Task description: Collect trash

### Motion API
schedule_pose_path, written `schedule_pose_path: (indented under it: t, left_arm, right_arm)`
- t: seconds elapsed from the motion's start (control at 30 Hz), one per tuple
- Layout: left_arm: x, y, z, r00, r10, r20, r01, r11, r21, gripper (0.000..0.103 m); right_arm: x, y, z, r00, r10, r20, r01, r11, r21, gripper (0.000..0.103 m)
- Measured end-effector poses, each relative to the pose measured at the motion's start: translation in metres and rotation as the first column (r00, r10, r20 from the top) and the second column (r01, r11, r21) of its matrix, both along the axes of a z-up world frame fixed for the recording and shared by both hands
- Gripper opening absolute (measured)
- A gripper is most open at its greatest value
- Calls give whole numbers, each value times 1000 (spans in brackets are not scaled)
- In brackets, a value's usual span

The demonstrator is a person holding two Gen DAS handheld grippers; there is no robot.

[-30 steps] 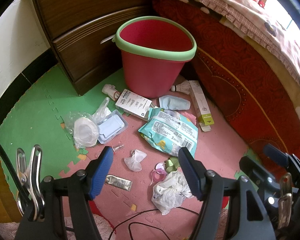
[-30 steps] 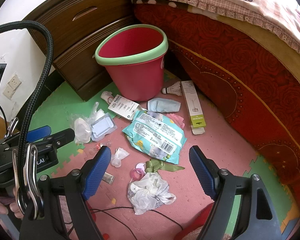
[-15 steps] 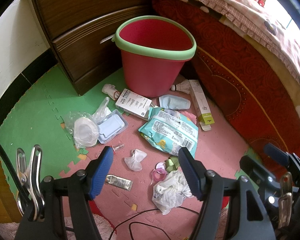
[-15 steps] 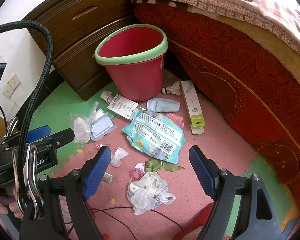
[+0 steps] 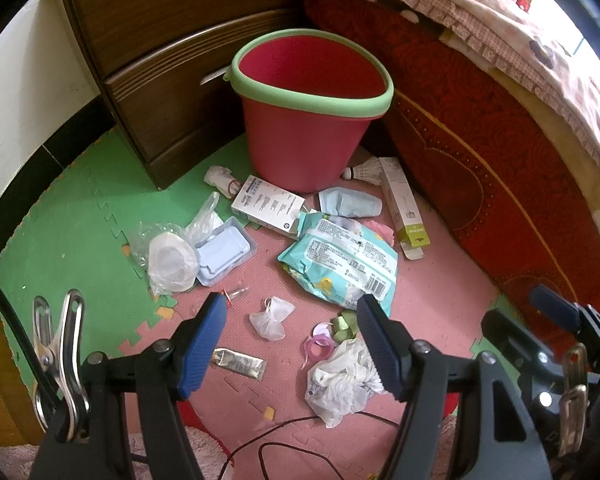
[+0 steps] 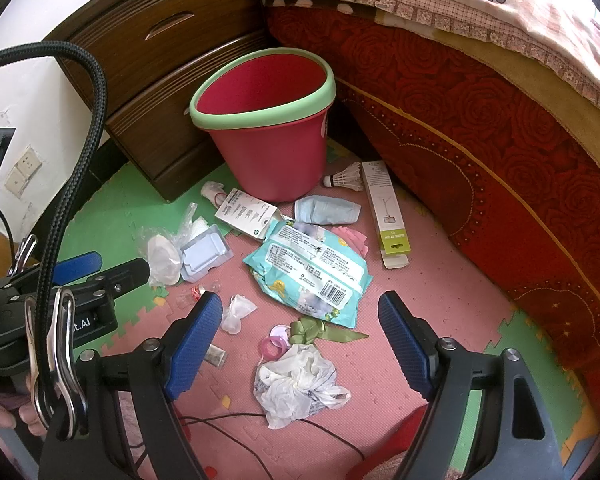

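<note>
A red bin with a green rim (image 5: 300,144) (image 6: 268,148) stands on the floor mat between the drawers and the bed. Trash lies in front of it: a teal wipes pack (image 5: 340,264) (image 6: 312,272), a white box (image 5: 266,206), a face mask (image 5: 350,204), a long carton (image 5: 402,208), a clear tray (image 5: 224,250), a crumpled white bag (image 5: 340,380) (image 6: 296,380), a small tube (image 5: 238,362). My left gripper (image 5: 292,340) is open and empty above the floor. My right gripper (image 6: 300,344) is open and empty over the crumpled bag.
Dark wood drawers (image 5: 160,40) stand at the back left. The red bed side (image 5: 500,160) runs along the right. A thin black cable (image 5: 280,440) crosses the pink mat near me. A shuttlecock (image 6: 346,176) lies beside the bin.
</note>
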State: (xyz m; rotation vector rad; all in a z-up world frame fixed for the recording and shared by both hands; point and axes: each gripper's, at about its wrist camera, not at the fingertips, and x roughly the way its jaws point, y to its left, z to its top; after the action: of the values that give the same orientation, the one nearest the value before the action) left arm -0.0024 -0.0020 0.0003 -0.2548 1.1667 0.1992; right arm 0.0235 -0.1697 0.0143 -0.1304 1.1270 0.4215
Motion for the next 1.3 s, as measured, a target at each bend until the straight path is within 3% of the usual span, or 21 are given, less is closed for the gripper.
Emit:
schedule_pose_path:
  t: [0.87,1.3]
  left_arm:
    - [-14,6,-8,1000,-11,-9,11,1000,-5,71]
    - [-9,17,-43,992,29,-125,-30,1000,-5,71]
  right_arm:
    - [9,-12,0,1000,-21,2,21,1000,5,83]
    - [7,-15,12,999,-33,24,33,999,13,83]
